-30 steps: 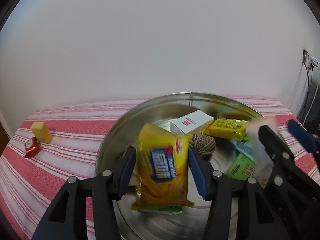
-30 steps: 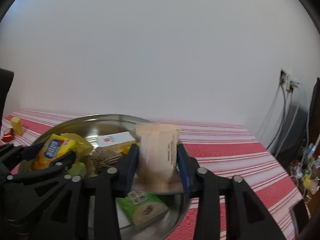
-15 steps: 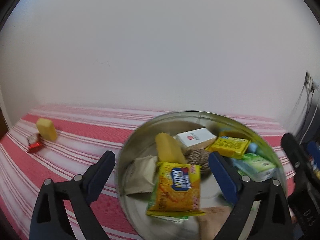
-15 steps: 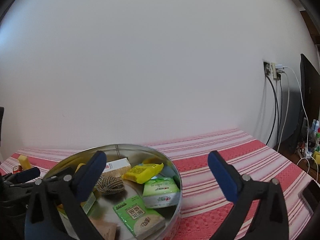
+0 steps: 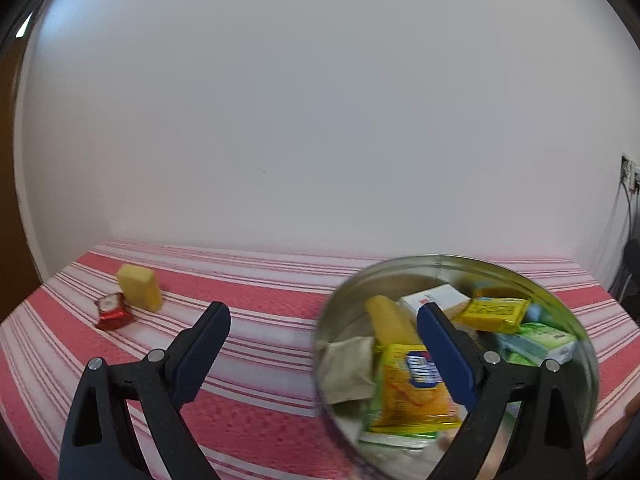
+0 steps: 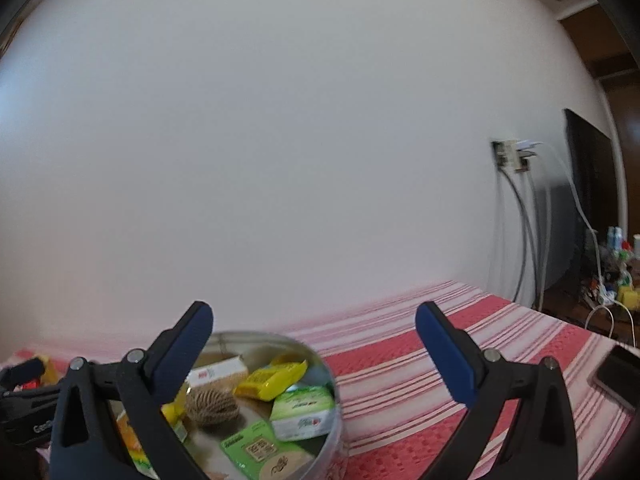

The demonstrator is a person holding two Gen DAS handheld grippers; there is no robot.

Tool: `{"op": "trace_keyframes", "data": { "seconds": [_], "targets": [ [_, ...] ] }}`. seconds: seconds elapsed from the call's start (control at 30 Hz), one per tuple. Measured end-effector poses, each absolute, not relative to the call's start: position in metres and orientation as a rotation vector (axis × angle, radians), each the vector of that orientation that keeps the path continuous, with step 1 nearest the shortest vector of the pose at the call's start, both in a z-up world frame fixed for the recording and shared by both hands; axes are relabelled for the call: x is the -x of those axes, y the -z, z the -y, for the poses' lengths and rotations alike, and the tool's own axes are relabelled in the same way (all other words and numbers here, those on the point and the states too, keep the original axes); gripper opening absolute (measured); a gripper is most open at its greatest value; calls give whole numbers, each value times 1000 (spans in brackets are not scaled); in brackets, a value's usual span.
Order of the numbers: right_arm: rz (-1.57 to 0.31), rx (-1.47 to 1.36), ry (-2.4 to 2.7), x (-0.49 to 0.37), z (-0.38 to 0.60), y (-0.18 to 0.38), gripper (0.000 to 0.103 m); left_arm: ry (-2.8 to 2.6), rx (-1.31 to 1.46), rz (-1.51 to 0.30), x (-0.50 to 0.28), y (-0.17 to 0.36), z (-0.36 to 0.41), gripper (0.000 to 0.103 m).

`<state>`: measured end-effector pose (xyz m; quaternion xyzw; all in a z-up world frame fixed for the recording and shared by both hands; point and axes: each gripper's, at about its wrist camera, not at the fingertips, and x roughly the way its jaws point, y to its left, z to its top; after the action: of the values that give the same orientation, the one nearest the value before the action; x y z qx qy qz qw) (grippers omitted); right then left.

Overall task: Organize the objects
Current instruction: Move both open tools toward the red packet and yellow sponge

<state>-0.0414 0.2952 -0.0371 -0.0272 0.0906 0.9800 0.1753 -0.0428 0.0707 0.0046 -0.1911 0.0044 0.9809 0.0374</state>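
Below and to the right of my left claw (image 5: 322, 334) sits the round metal tin (image 5: 576, 320), and the yellow snack packet (image 5: 412, 390) that this claw gripped a second ago now lies flat inside it, near the front wall. My left claw stands wide and empty, swung away to the left over the striped cloth. My right claw (image 6: 314, 328) is wide and empty too; the pale paper pouch it carried a second ago has gone down into the tin, where I can only make out a beige corner at the front rim. Both drops look finished, so I judge the next pieces are the two left out on the bench (image 5: 260, 304).

Those two lie well ahead and to the left of my left claw: a yellow block (image 5: 139, 286), matte with rounded edges, soap-like or spongy, and touching it a small red foil-wrapped piece (image 5: 112, 311), shiny and crinkled.

Inside the tin, crowded together, are a white carton (image 5: 436, 298), a rough ball of twine (image 6: 210, 406), a glossy yellow sachet (image 5: 496, 313), a soft green tissue pack (image 6: 302, 412) and a flat green box (image 6: 250, 446). The tin's wall is thin, bright and reflective. The cloth on the bench is woven, red with white stripes. Off to the right of my right claw, a dark phone (image 6: 618, 374) rests on it.
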Motion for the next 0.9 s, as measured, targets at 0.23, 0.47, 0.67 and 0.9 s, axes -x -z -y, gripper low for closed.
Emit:
{"op": "trace_keyframes", "data": {
  "seconds": [0.23, 0.47, 0.67, 0.9],
  "targets": [
    [-267, 50, -2727, 35, -292, 37, 103, -3084, 517, -93, 37, -3, -48, 96],
    [-254, 25, -2710, 20, -278, 37, 103, -3119, 505, -114, 38, 4, -22, 96],
    [-206, -17, -2702, 2, -249, 36, 103, -3139, 535, -111, 45, 9, 1, 96],
    [-182, -1, -2737, -2, -204, 37, 103, -3149, 579, -86, 53, 12, 25, 96]
  ]
}}
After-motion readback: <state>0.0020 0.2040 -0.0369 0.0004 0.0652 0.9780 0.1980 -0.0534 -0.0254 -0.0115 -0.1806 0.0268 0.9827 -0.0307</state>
